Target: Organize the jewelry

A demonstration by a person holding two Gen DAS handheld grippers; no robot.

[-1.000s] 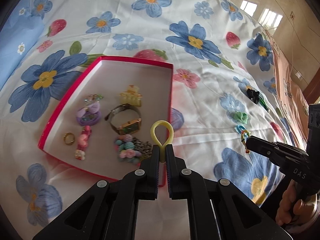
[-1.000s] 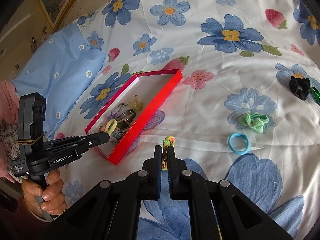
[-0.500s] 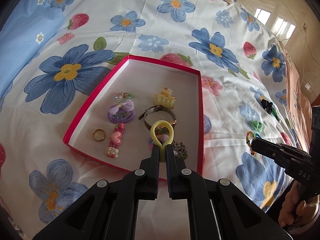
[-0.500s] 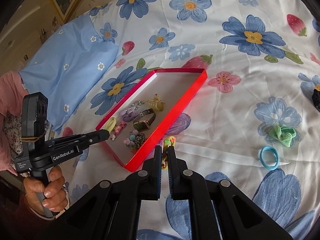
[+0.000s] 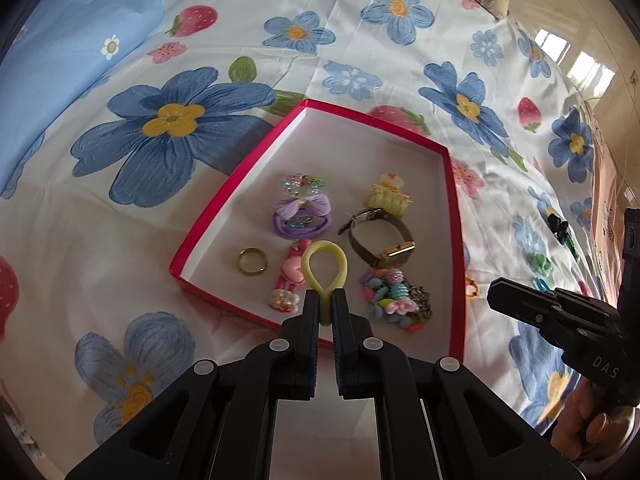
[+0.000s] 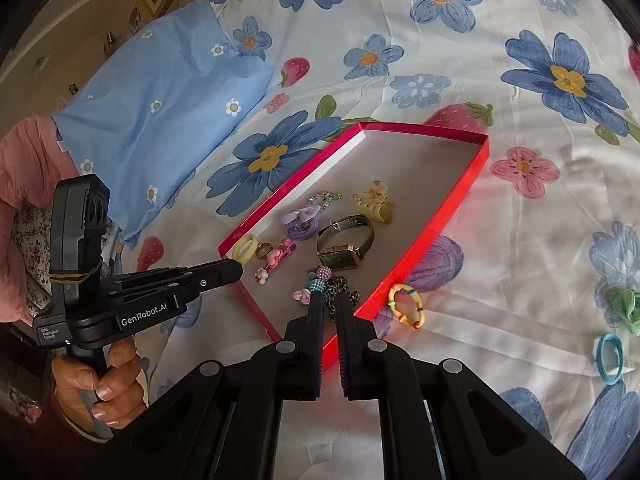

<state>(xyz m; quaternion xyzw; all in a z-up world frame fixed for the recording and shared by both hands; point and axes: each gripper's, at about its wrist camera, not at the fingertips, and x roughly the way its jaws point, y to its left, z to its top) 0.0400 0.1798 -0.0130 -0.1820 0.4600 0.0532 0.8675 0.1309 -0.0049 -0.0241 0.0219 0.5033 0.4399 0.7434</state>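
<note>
Left gripper (image 5: 325, 300) jaws clamp a yellow hair tie (image 5: 324, 264) over the red tray (image 5: 456, 240) at its 6 o'clock edge; right gripper (image 6: 329, 300) jaws closed, empty, multicoloured bracelet (image 6: 406, 306) lying just outside at 3 o'clock.

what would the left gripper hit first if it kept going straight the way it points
Probably the pink heart hair clip on the floor of the red box. The left gripper, shut on the yellow hair tie, aims just beside it; depth is unclear, so it may meet bare floor instead.
</note>
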